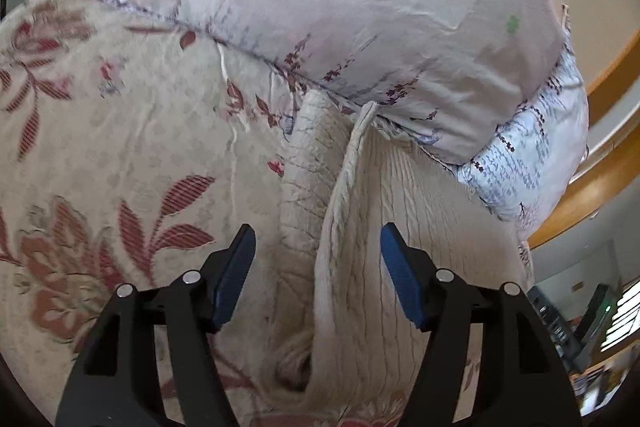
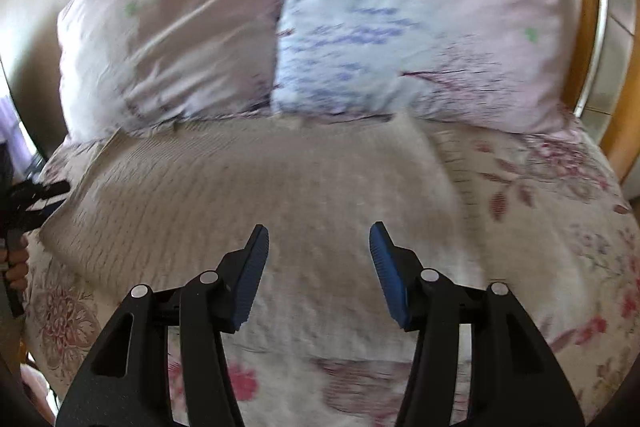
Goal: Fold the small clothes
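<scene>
Cream knit sweater lies spread on the floral bedcover, top edge touching the pillows. Left tool is open over a raised fold w/ nothing gripped. Right tool is open too, above the sweater's middle.

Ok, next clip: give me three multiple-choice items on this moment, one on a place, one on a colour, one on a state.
1. The cream cable-knit sweater lies:
A. on the floral bedspread, below the pillows
B. on a chair
C. in a basket

2. The gripper finger pads are:
A. red
B. blue
C. white

3. The left gripper and right gripper are:
A. both shut on cloth
B. one open, one shut
C. both open

Key: A, the knit is spread on the bed under the pale floral pillows; B, the pads show blue; C, the fingers stand apart, holding nothing.
</scene>
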